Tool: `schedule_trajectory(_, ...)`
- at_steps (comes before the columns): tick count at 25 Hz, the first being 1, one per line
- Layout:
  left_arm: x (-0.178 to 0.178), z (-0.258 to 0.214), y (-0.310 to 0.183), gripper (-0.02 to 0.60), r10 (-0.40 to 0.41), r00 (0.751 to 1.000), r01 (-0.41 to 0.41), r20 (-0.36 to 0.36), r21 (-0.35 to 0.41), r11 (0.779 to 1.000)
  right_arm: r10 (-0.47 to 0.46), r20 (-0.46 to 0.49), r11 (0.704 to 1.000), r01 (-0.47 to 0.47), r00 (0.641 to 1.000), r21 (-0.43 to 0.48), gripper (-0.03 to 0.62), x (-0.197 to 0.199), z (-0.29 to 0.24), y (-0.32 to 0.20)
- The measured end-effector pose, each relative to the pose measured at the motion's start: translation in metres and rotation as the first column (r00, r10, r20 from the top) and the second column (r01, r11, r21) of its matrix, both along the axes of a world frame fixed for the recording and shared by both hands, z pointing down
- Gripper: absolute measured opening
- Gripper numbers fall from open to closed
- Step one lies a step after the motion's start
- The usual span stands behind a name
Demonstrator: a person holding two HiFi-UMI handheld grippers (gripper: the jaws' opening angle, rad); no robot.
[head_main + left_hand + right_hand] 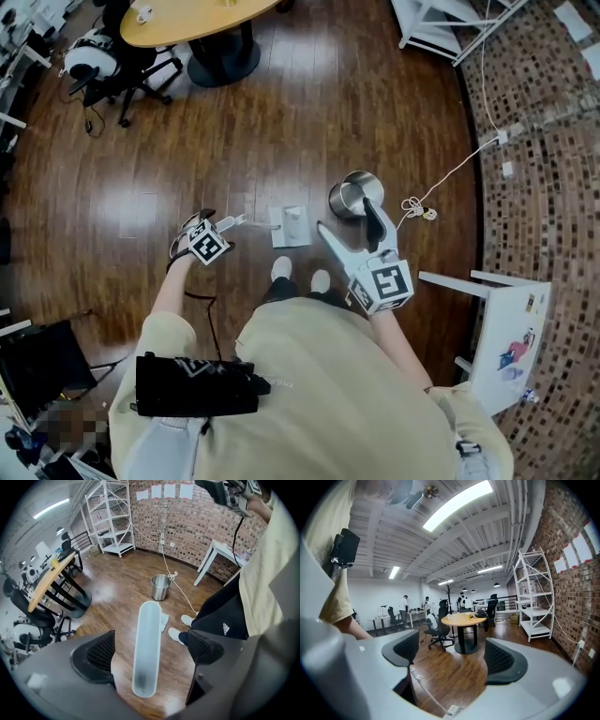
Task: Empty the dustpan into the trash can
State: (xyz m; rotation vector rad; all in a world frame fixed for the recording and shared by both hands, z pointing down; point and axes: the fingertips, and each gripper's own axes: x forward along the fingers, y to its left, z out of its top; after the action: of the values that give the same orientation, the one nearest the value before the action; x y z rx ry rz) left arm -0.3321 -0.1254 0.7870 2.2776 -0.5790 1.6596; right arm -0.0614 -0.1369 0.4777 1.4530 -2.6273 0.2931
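Left gripper (150,651): jaws spread, dustpan handle (146,634) upright between the pads, touching neither. Right gripper (452,656): jaws spread, nothing between. Dustpan (292,226) on the wood floor (141,187) just ahead of my shoes (281,268). Steel trash can (160,587) beyond.

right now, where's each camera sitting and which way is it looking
Head view: on the person's head, looking steeply down at dustpan and trash can; torso, arms, shoes show.
Left claw view: on the left claw, pointing down along the dustpan handle; legs, shoes, shirt show.
Right claw view: on the right claw, facing roughly level at the round table; sleeve and forearm show.
Shared: head and left claw views both show the trash can and shoes.
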Motion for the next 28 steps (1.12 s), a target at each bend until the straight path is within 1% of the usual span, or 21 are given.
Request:
schedule_trajectory(3,0.000,0.010,-0.003,0.479,0.018,1.000,-0.018,0.020,-0.011,1.000,0.011,-0.008,1.000,-0.012,1.000,-0.012,0.433,0.001,0.002,0.002)
schedule_trajectory(11,0.006,0.038,-0.013,0.468,0.048,0.998,-0.046,0.043,-0.040,0.998,0.049,-0.024,0.997,-0.050,0.999,-0.050,0.433,0.014,0.013,0.007)
schedule_trajectory(12,0.007,0.040,-0.013,0.456,0.048,0.998,-0.046,0.041,-0.045,0.998,0.053,-0.024,0.997,-0.054,0.998,-0.055,0.433,0.015,0.014,0.008)
schedule_trajectory(15,0.008,0.050,-0.009,0.446,0.045,0.998,-0.042,0.040,-0.067,0.997,0.062,-0.035,0.995,-0.064,0.997,-0.072,0.433,0.015,0.020,0.012)
schedule_trajectory(17,0.007,0.059,-0.006,0.435,0.052,0.997,-0.047,0.065,-0.080,0.996,0.066,-0.040,0.995,-0.069,0.997,-0.077,0.433,0.017,0.022,0.014)
schedule_trajectory(18,0.007,0.062,-0.005,0.407,0.067,0.994,-0.061,0.082,-0.079,0.995,0.069,-0.042,0.994,-0.072,0.997,-0.079,0.433,0.019,0.023,0.014)
schedule_trajectory(20,0.007,0.063,-0.008,0.383,0.092,0.990,-0.085,0.105,-0.074,0.994,0.074,-0.043,0.993,-0.077,0.996,-0.085,0.433,0.021,0.024,0.014)
schedule_trajectory(25,0.002,0.066,-0.014,0.380,0.083,0.990,-0.075,0.118,-0.069,0.995,0.083,-0.037,0.989,-0.087,0.996,-0.116,0.433,0.021,0.034,0.016)
schedule_trajectory(28,0.010,0.064,-0.016,0.376,0.088,0.990,-0.079,0.112,-0.079,0.994,0.061,-0.008,0.992,-0.062,0.998,-0.108,0.433,0.019,0.032,0.016)
